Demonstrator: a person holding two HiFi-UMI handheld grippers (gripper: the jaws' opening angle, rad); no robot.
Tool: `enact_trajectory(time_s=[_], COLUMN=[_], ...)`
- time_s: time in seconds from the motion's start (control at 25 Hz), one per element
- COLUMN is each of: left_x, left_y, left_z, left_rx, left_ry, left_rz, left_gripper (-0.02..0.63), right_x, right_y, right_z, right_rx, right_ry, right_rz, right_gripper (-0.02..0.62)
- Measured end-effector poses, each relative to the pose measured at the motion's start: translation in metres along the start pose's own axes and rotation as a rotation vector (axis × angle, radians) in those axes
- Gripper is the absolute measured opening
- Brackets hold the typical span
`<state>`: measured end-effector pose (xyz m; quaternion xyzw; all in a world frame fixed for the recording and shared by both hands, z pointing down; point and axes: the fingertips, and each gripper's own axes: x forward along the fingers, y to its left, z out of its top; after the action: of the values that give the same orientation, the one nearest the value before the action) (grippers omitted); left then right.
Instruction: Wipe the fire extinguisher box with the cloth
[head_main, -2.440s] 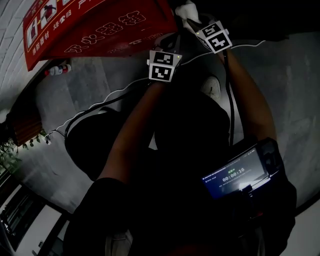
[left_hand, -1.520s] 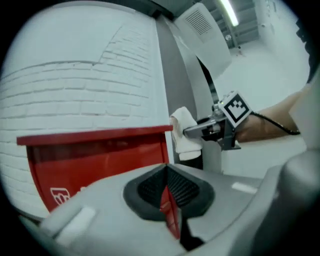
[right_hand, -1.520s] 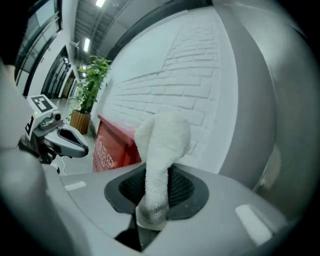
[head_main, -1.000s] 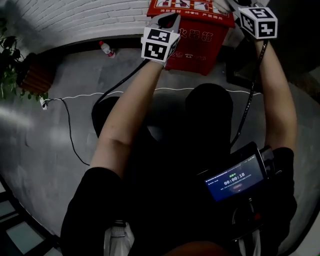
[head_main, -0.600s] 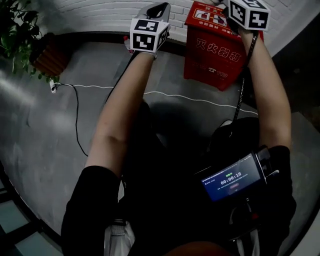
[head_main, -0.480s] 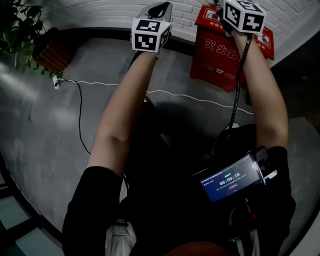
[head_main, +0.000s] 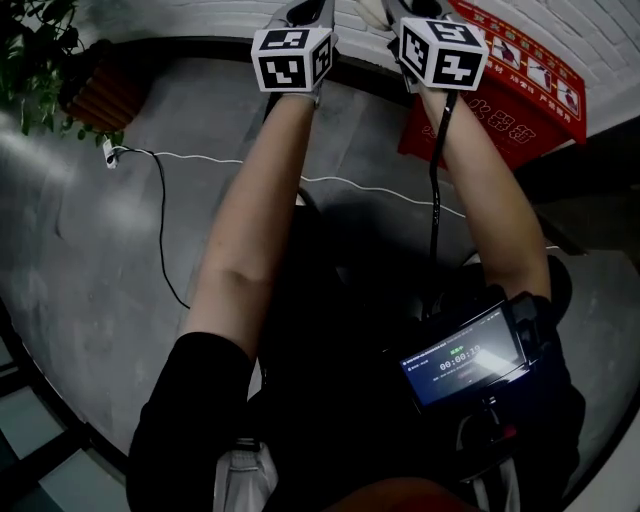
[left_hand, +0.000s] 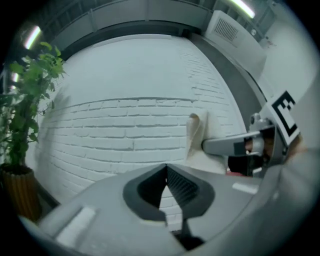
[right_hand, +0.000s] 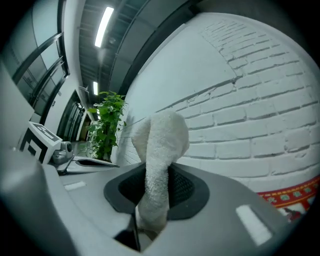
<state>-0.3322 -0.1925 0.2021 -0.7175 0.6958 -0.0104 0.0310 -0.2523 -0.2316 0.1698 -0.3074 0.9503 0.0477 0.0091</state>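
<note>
Some of the red fire extinguisher box (head_main: 515, 100) by the brick wall (left_hand: 125, 125) is hiding behind your right arm and running off the head view's edge, while your right gripper (right_hand: 157, 195) is clamping the white cloth (right_hand: 160, 145), which is standing lengthwise out of the jaws toward the wall, and your left gripper (left_hand: 167, 190) is closing on nothing.

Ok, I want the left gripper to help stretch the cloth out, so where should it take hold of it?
Probably the free folded end of the cloth that stands up beyond the right gripper, which clamps its lower part. Come from the left, where the left gripper is beside it; its jaws are together, so open them first.
</note>
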Motion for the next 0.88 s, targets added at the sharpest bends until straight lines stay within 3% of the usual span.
enact_trajectory(time_s=[0.48,0.88], left_x=[0.021,0.061], left_y=[0.016,0.004], left_z=[-0.043,-0.075], left_rx=[0.092,0.117], left_ry=[0.065,0.107], left_rz=[-0.066,-0.181], left_gripper=[0.0,0.0], right_x=[0.035,0.052], right_y=[0.007,-0.019], right_z=[-0.109,-0.164], right_rx=[0.363,0.53], right_ry=[0.026,0.01], right_rz=[-0.106,-0.232], right_gripper=[0.095,0.095])
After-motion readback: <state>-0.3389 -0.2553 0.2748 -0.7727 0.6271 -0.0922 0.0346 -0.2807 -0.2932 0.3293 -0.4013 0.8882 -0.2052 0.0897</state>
